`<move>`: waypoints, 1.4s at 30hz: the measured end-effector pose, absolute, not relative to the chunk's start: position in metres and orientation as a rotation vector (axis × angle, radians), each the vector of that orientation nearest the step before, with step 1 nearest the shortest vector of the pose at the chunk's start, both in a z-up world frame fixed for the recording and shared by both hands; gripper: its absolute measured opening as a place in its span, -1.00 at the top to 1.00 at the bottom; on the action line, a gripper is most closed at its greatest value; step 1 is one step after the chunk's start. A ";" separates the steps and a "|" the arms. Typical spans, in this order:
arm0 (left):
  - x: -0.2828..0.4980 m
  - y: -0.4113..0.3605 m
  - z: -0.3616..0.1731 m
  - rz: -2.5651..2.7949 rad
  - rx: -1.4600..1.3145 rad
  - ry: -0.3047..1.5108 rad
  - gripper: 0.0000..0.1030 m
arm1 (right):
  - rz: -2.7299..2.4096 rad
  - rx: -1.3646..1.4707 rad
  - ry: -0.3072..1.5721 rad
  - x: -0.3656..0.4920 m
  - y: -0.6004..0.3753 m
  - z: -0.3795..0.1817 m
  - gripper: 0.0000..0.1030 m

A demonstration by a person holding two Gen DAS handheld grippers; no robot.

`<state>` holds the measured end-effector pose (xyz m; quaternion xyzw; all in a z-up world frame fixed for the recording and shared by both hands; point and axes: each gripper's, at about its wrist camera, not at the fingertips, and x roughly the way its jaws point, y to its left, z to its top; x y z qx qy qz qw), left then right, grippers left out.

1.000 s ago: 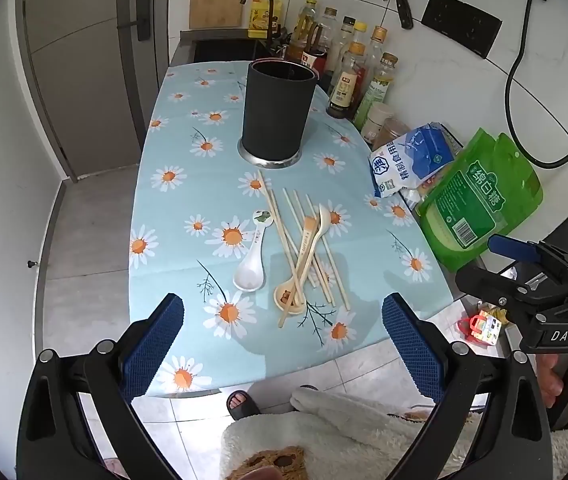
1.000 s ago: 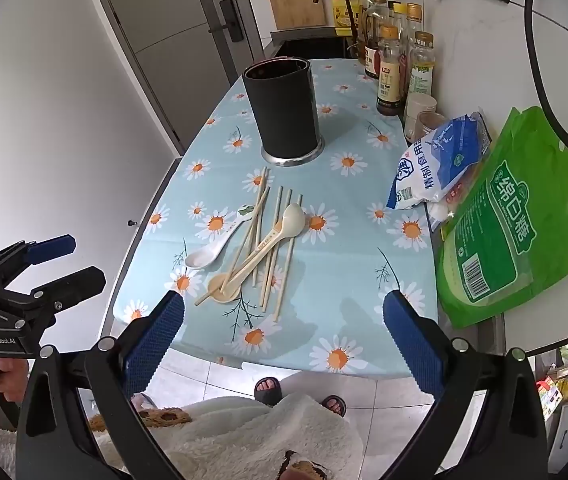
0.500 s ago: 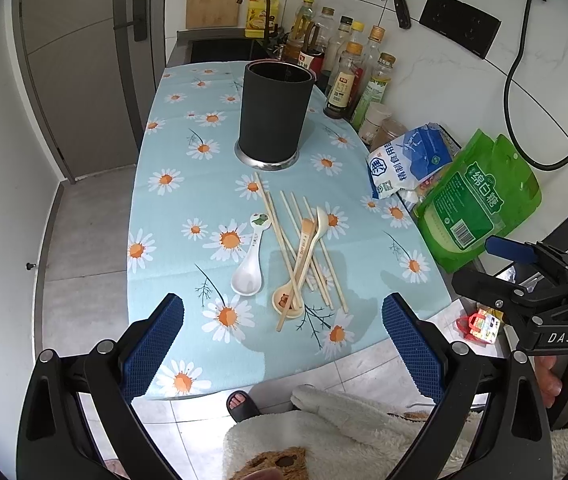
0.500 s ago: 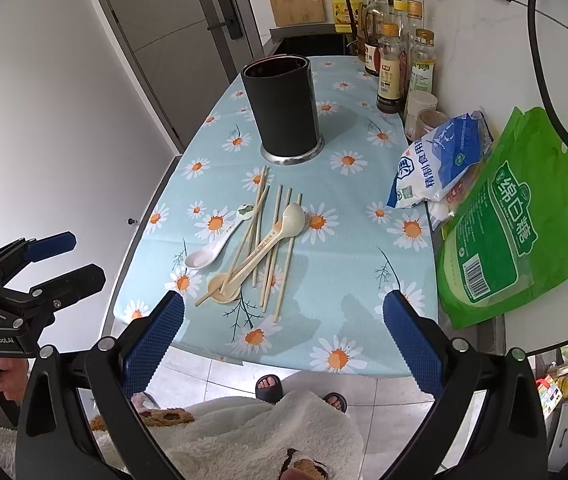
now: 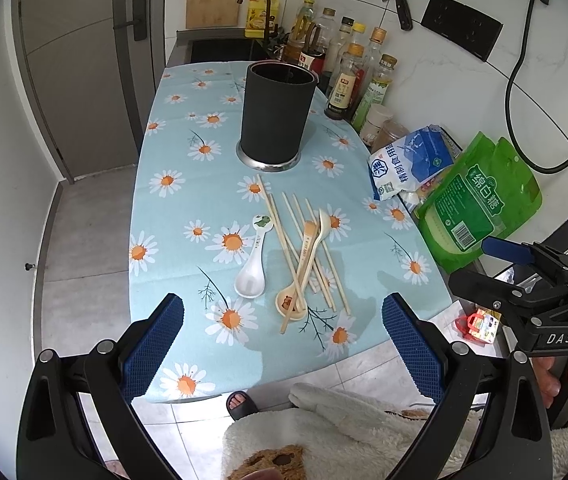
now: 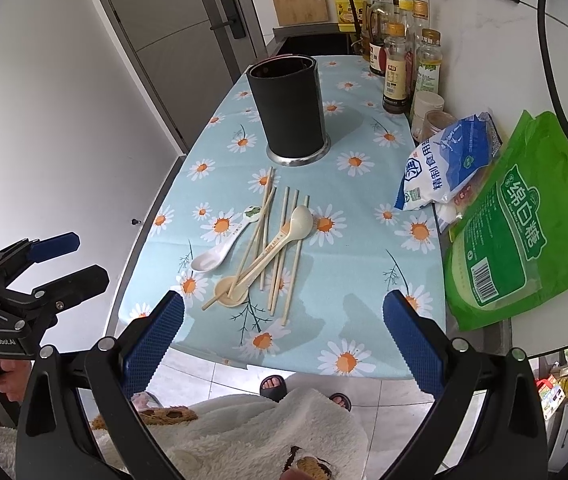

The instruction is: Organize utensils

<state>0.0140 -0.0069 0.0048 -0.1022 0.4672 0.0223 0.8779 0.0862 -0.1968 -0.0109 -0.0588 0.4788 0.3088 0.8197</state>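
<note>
A black utensil holder point(image 5: 276, 116) stands upright on the daisy tablecloth point(image 5: 188, 208); it also shows in the right wrist view point(image 6: 289, 114). In front of it lie several wooden chopsticks point(image 5: 296, 240), a white spoon point(image 5: 253, 264) and two cream spoons point(image 5: 304, 268), crossed in a loose pile point(image 6: 268, 248). My left gripper point(image 5: 284, 344) is open and empty, held above the table's near edge. My right gripper point(image 6: 284, 340) is open and empty, also above the near edge. Each gripper shows at the side of the other's view.
Sauce bottles point(image 5: 348, 76) line the wall at the back right. A white-blue salt bag point(image 5: 408, 164) and a green sugar bag point(image 5: 480, 200) lie at the table's right edge. A sink and tap point(image 5: 254, 0) are behind. My slippered feet point(image 6: 272, 386) are below the table edge.
Both views have shifted slightly; the grippers drifted a little relative to the table. Nothing on the table has moved and both grippers stay open.
</note>
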 end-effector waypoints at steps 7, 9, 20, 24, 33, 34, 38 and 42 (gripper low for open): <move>0.012 -0.002 0.002 0.047 -0.209 0.972 -0.87 | 0.661 -0.125 1.021 0.087 -0.195 -0.011 -0.92; 0.011 -0.001 0.003 0.054 -0.214 0.971 -0.87 | 0.662 -0.123 1.024 0.088 -0.194 -0.011 -0.93; 0.010 -0.001 0.000 0.037 -0.207 0.973 -0.87 | 0.661 -0.127 1.020 0.087 -0.196 -0.011 -0.92; 0.010 -0.001 -0.002 0.049 -0.208 0.976 -0.87 | 0.661 -0.128 1.021 0.087 -0.195 -0.011 -0.92; 0.006 -0.001 0.001 0.063 -0.229 0.974 -0.87 | 0.683 -0.132 1.022 0.085 -0.197 -0.012 -0.92; 0.006 -0.001 0.000 0.065 -0.232 0.974 -0.87 | 0.683 -0.136 1.019 0.086 -0.198 -0.012 -0.92; 0.005 -0.004 -0.001 0.084 -0.238 0.981 -0.87 | 0.702 -0.130 1.032 0.089 -0.201 -0.015 -0.92; 0.008 -0.010 -0.001 0.094 -0.249 0.998 -0.87 | 0.727 -0.134 1.043 0.094 -0.203 -0.020 -0.93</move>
